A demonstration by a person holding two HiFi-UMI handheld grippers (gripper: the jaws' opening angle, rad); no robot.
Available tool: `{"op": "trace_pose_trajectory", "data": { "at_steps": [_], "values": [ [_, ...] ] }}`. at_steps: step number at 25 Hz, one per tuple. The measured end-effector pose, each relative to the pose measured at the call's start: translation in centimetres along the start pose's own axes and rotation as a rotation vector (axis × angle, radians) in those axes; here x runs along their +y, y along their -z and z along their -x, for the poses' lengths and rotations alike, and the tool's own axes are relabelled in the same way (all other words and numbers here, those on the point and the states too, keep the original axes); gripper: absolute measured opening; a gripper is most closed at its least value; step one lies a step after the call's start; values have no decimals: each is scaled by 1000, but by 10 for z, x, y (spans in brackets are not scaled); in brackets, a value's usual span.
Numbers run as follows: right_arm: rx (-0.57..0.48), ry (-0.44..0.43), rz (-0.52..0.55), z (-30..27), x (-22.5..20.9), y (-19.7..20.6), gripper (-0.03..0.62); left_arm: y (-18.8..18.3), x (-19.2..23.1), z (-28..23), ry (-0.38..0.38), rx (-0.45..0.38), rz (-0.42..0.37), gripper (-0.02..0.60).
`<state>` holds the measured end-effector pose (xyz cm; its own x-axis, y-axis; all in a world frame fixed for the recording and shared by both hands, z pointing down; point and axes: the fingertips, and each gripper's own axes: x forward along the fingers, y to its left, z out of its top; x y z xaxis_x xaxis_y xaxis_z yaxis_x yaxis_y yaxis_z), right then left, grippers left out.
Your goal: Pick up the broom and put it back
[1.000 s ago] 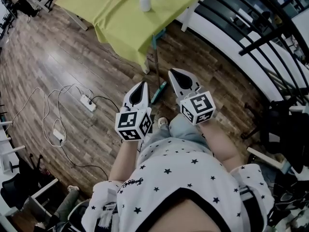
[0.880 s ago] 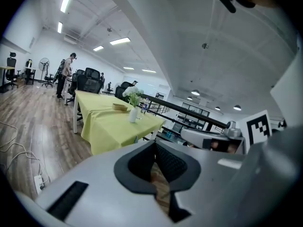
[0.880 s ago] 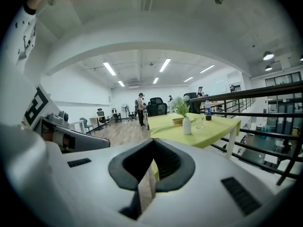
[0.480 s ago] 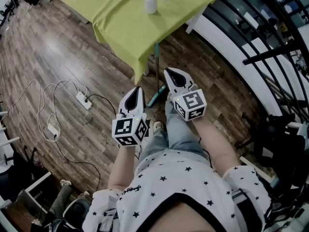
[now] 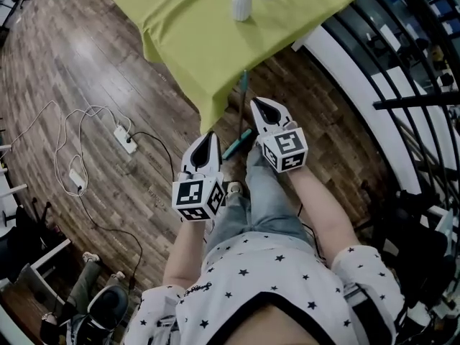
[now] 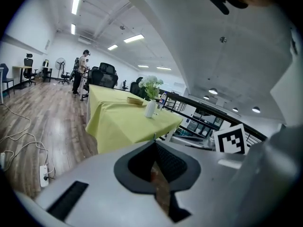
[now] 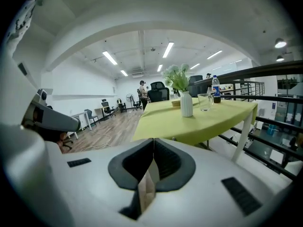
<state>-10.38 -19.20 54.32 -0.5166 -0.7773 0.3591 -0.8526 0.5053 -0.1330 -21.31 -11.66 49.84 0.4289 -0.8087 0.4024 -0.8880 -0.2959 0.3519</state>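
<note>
Only the head view shows the broom (image 5: pixel 236 144), beside the table (image 5: pixel 194 45) (the one with the green cloth). The gripper views show the left gripper (image 6: pixel 154 143) and right gripper (image 7: pixel 153 141) pressed together.

1. Nothing here I can actually read, no words and no numbers.
2. The marker cube (image 5: pixel 199 198) on the left gripper (image 5: pixel 210 135) and the cube (image 5: pixel 285 149) on the right gripper (image 5: pixel 257 104) show black-and-white square codes. They're patterns only, no letters.
3. The bottle (image 7: pixel 216 88) on the table (image 7: pixel 222 115) has a blue label, but it's way too small to make out.
</note>
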Motion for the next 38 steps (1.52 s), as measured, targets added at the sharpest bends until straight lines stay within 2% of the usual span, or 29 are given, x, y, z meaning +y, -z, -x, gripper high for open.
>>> {"op": "trace_pose_trajectory", "data": {
  "at_steps": [4, 11, 20, 26, 32, 38],
  "values": [
    [28, -9, -12, -24, -14, 19, 17, 11, 5, -14, -20, 19, 9, 12],
    [76, -21, -35, -64, -32, 47, 115, 22, 19, -29, -56, 43, 30, 12],
    [126, -35, -20, -100, -50, 71, 167, 33, 26, -39, -92, 65, 44, 12],
    [151, -47, -12, -114, -51, 80, 161, 37, 32, -41, -107, 76, 48, 12],
    [173, -36, -7, -117, -52, 83, 81, 37, 30, -38, -101, 75, 49, 12],
    [176, -32, -13, -102, -42, 80, 78, 37, 25, -23, -90, 72, 47, 12]
  ]
}}
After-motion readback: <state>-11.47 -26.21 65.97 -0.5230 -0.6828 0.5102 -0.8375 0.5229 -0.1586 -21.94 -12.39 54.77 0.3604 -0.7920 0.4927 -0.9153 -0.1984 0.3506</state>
